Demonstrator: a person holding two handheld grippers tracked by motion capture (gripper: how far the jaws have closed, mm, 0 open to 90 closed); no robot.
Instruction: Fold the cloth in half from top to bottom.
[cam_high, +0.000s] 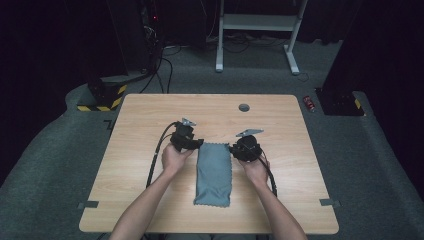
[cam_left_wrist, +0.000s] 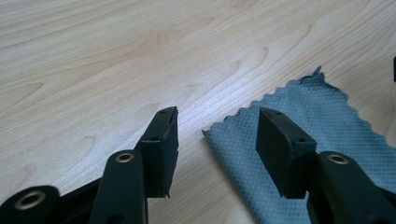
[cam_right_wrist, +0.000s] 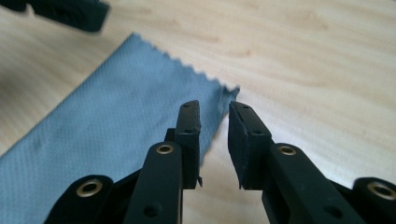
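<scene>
Both tongs are open and holding nothing. The left gripper has the wider gap, and in its own view the near-left corner of the cloth sits between the jaws without either pad touching it. The right gripper has a narrower gap, poised just over the cloth's opposite top corner in the right gripper view, again no contact.

Going big to small: the light wooden table fills the middle of the high view, and the blue-grey rectangular microfibre cloth with pinked edges lies flat at centre frame, folded into a long strip running toward the bottom.

Looks to me like the grab-the-corners step before another fold. Next move probably needs both tips lowered onto the two far corners and pinched together evenly, or one side will drag.

Both forearms come up from the bottom edge, hands angled inward, tips pointing down at the cloth's top end.
</scene>
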